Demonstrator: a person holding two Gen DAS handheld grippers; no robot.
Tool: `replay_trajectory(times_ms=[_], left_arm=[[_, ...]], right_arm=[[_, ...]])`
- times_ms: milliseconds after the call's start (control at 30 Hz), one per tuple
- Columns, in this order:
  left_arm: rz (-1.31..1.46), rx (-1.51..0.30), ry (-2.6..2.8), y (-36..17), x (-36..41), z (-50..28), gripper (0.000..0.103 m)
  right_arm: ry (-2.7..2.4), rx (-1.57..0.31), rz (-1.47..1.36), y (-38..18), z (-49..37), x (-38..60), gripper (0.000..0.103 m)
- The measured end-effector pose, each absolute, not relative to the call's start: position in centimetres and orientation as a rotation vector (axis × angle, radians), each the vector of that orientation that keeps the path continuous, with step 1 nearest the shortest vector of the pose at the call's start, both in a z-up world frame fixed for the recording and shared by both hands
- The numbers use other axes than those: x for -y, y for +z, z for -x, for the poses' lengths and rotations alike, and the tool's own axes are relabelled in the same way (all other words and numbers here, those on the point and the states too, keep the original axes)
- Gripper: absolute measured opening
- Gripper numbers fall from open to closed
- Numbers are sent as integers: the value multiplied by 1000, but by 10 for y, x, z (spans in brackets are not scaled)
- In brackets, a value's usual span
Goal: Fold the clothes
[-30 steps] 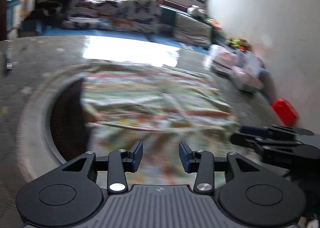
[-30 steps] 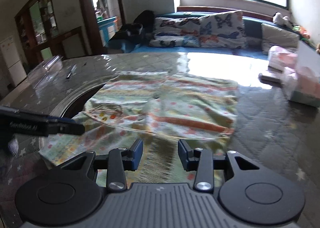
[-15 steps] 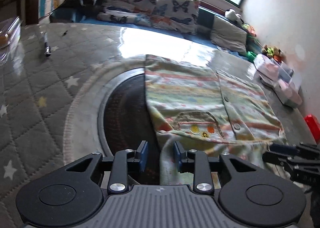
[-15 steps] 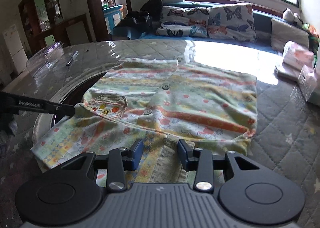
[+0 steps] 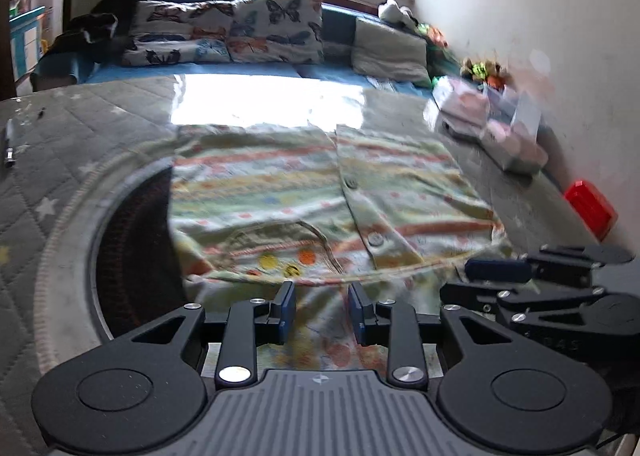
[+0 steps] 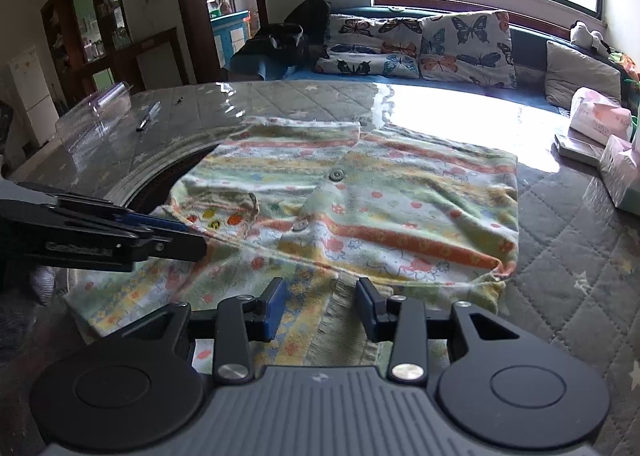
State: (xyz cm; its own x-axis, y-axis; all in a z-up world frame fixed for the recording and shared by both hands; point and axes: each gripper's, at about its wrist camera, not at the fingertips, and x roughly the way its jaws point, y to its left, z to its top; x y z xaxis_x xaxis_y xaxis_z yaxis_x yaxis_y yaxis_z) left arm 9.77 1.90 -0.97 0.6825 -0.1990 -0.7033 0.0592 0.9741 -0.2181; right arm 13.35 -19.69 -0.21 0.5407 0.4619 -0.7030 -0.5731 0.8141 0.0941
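Observation:
A pastel striped buttoned top (image 6: pixel 400 191) with a small front pocket (image 5: pixel 280 244) lies spread on the grey quilted table (image 6: pixel 580 256), its near part rumpled and doubled over. My left gripper (image 5: pixel 322 310) hovers open over the near hem, below the pocket, with cloth under the gap but nothing pinched. The right gripper (image 6: pixel 320 308) is open too, low over the near edge by the button placket. Each shows in the other's view: the left gripper (image 6: pixel 176 240) beside the pocket, the right gripper (image 5: pixel 496 271) at the garment's right corner.
A dark round recess (image 5: pixel 132 240) in the table lies under the garment's left side. A pen (image 6: pixel 148 121) and a clear plastic box (image 6: pixel 96 111) sit far left. Tissue packs (image 6: pixel 600 115) and a red box (image 5: pixel 590 207) line the right edge. A sofa with butterfly cushions (image 6: pixel 420 43) stands behind.
My left gripper has shifted right from the garment's left edge to below the pocket, jaws slightly wider. The right gripper has edged closer to the near hem and stays open.

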Motion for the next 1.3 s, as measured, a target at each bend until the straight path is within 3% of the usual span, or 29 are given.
replay_trajectory(times_ms=[400,733,1300], left_arm=[[138,-804,-107,-10,-23,-85,32],[92,-797,-222,4,8,-43,44],[86,-801,-140,16,31,16,47]], right_arm=[[645,-788,210,3,-107,211,39],[620,-796,241,2,-85,233,39],[630,-680,239,15,-52,255,39]])
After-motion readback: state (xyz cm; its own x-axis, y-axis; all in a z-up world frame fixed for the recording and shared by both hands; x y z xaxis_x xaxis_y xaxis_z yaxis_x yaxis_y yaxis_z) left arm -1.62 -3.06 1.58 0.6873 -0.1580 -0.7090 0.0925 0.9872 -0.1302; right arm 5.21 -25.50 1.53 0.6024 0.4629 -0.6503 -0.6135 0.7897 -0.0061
